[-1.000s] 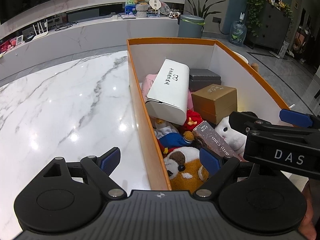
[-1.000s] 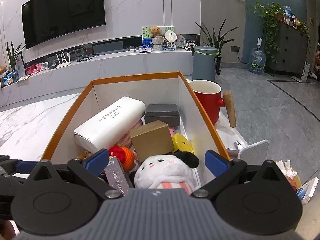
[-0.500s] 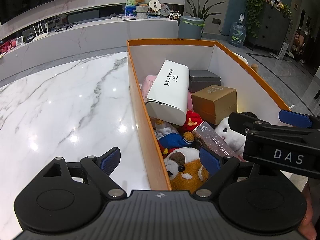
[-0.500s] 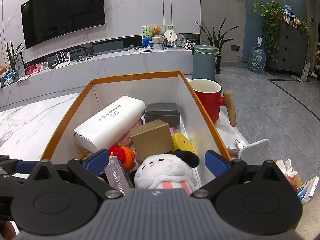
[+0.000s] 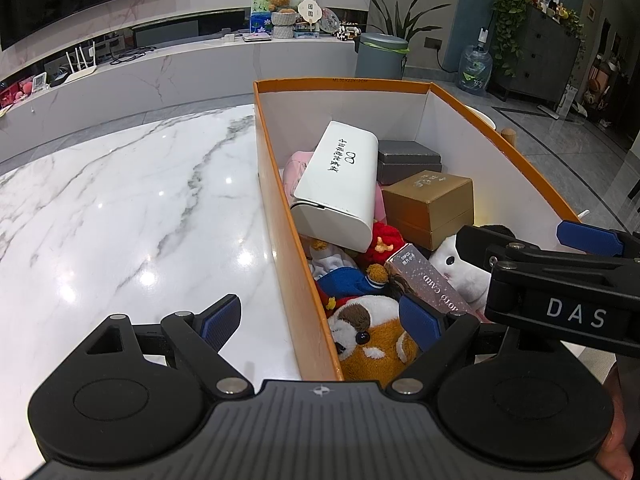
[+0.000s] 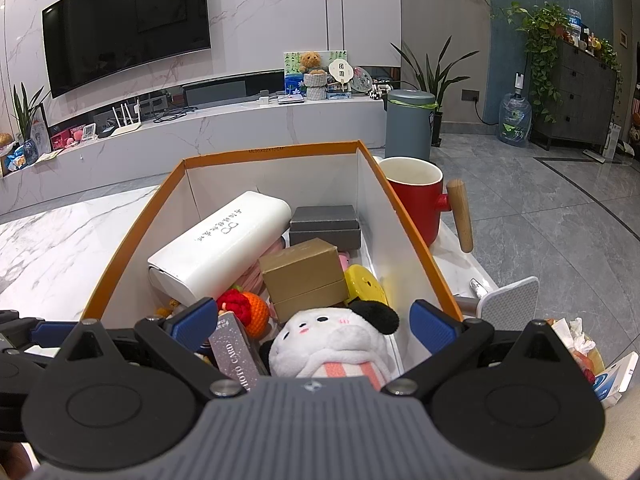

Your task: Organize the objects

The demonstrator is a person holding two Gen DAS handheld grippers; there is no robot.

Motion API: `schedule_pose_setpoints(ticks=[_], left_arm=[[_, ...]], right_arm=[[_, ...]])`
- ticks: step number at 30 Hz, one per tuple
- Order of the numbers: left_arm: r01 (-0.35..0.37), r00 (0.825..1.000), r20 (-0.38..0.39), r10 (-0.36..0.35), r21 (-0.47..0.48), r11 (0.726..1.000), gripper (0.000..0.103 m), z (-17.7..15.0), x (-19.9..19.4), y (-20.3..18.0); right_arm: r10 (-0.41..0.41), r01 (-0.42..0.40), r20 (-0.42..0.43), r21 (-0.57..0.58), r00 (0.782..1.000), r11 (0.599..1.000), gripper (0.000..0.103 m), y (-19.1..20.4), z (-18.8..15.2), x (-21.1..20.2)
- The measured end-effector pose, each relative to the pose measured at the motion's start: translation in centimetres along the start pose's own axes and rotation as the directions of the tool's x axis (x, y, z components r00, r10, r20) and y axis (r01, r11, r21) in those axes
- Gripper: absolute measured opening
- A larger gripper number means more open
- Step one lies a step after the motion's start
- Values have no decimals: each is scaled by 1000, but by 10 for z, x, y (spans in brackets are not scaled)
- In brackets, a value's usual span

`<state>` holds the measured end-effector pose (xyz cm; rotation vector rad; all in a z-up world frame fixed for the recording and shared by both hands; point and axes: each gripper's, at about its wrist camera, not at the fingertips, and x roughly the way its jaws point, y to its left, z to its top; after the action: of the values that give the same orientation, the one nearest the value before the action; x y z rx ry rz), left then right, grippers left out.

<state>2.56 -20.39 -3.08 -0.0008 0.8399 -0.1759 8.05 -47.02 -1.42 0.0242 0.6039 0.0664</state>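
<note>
I am holding the left hand-held gripper (image 5: 320, 316) low at the near end of the orange box (image 5: 280, 216), its fingers spread apart and straddling the box's left wall: the left blue pad (image 5: 222, 318) is hanging over the white marble desk (image 5: 120, 208), the right one is sitting inside the box beside the brown-and-white plush dog (image 5: 372, 336). Nothing is lying between them but the wall itself.

I am keeping the right hand-held gripper (image 6: 314, 326) over the same near end, fingers likewise wide apart, gripping nothing. Between them and just below, the white plush with black ears (image 6: 336, 340) is lying next to a photo card pack (image 6: 236, 350).

Everything gathered is sitting inside the box: a white case with printed characters (image 6: 224, 248) is leaning across the left side, a dark grey box (image 6: 326, 226) is resting toward the far end, a gold box (image 6: 306, 274) is sitting just nearer than it, with a yellow round item (image 6: 364, 286) wedged at the right wall and a red-and-orange knitted piece (image 6: 248, 308) below the white case.

Outside the right wall, a red mug with a wooden handle (image 6: 418, 204) is standing on the desk, just beside the box.
</note>
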Motion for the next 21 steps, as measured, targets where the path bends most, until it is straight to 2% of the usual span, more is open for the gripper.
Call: schedule_pose_setpoints(ticks=[21], left_arm=[[0, 1000, 14, 0, 6, 1000, 102, 1, -1, -1]], right_arm=[[-1, 1, -1, 0, 1000, 1000, 102, 0, 0, -1]])
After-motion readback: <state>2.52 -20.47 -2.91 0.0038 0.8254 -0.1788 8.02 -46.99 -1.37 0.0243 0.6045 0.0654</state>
